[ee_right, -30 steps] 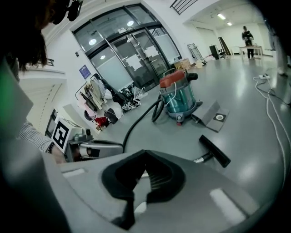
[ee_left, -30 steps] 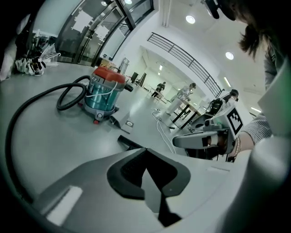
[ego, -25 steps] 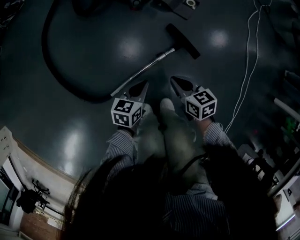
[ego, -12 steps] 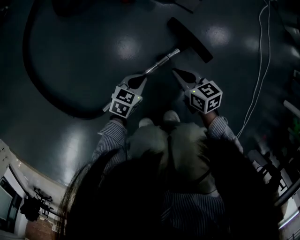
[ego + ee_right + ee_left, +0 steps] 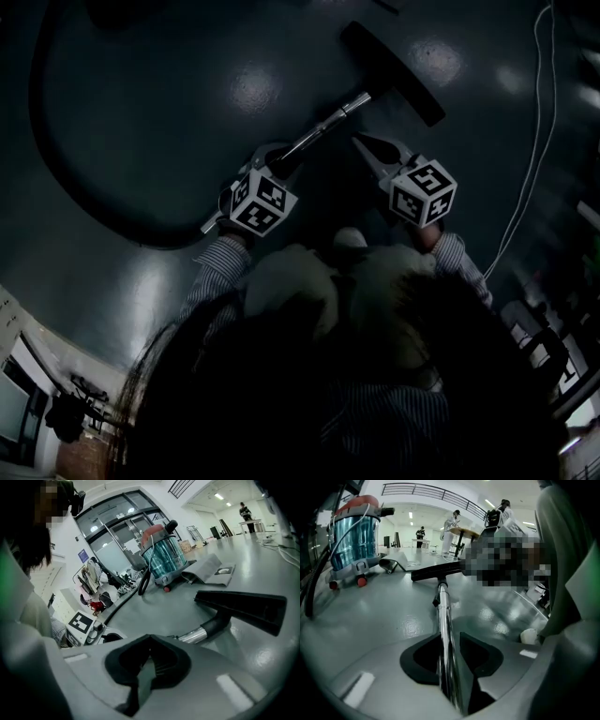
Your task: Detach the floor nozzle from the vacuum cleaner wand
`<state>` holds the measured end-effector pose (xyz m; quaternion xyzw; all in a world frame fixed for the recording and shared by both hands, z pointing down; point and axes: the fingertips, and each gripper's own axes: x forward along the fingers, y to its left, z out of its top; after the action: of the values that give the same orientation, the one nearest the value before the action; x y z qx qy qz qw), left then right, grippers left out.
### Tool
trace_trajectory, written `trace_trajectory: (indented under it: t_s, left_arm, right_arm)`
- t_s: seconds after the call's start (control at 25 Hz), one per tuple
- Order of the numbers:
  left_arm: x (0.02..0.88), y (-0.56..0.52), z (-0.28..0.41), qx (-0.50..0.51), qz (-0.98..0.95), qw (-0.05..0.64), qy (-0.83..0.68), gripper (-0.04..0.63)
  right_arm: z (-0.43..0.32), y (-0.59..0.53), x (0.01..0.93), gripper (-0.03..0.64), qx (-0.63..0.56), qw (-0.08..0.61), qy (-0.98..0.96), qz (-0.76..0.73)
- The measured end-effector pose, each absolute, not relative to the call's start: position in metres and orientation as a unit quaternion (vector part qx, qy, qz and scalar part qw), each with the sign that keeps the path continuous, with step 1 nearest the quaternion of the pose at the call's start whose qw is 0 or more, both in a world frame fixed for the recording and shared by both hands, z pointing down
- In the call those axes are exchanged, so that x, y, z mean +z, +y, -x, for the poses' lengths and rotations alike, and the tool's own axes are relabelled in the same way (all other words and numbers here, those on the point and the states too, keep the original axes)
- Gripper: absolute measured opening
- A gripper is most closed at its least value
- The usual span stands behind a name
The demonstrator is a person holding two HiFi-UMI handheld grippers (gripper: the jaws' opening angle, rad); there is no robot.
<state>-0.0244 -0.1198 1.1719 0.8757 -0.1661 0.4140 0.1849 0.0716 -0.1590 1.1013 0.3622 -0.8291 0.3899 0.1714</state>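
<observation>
The chrome wand (image 5: 319, 131) lies slanted on the dark floor and ends in the black floor nozzle (image 5: 394, 70) at the upper right. My left gripper (image 5: 281, 161) is down over the wand's middle. In the left gripper view the wand (image 5: 443, 616) runs between the opening jaws of that gripper (image 5: 449, 637) toward the nozzle (image 5: 436, 572), and a gap shows beside it. My right gripper (image 5: 360, 142) is shut and empty, just right of the wand and short of the nozzle. From the right gripper (image 5: 149, 637) I see the nozzle (image 5: 243, 606) and the wand's end (image 5: 194, 634) ahead.
A black hose (image 5: 56, 169) curves round the left. The blue-and-red vacuum canister (image 5: 354, 536) stands beyond the nozzle. A white cable (image 5: 530, 159) runs down the right side. The person's shoes (image 5: 349, 237) are just behind the grippers. People stand at far tables (image 5: 452, 524).
Both grippers have sunk toward the floor and closed in on the wand. The left gripper has rolled and its jaws have opened round the wand. The right gripper stayed shut.
</observation>
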Motion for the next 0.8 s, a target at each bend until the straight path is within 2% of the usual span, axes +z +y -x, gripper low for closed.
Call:
trace_trajectory:
  t_s: [0.12,0.2,0.56,0.8]
  left_arm:
    - [1.178,-0.125,0.027,0.414,-0.874,0.182,-0.178,0.108]
    - [1.185,-0.125,0.029,0.428,-0.867,0.187,-0.176,0.170]
    - [1.208,-0.121,0.024,0.475,-0.848,0.155,-0.175,0.189]
    - [1.210,-0.121,0.025,0.476,-0.845,0.161,-0.183,0.186]
  right_arm:
    - [-0.067,-0.158,1.107,0.002,0.392,0.170,-0.834,-0.350]
    - [-0.066,-0.158,1.108,0.002,0.393,0.167,-0.834,-0.348]
    - [-0.074,-0.154,1.112,0.002,0.399,0.155,-0.831,-0.357]
    - [-0.078,-0.156,1.115,0.002,0.404,0.150,-0.823,-0.370]
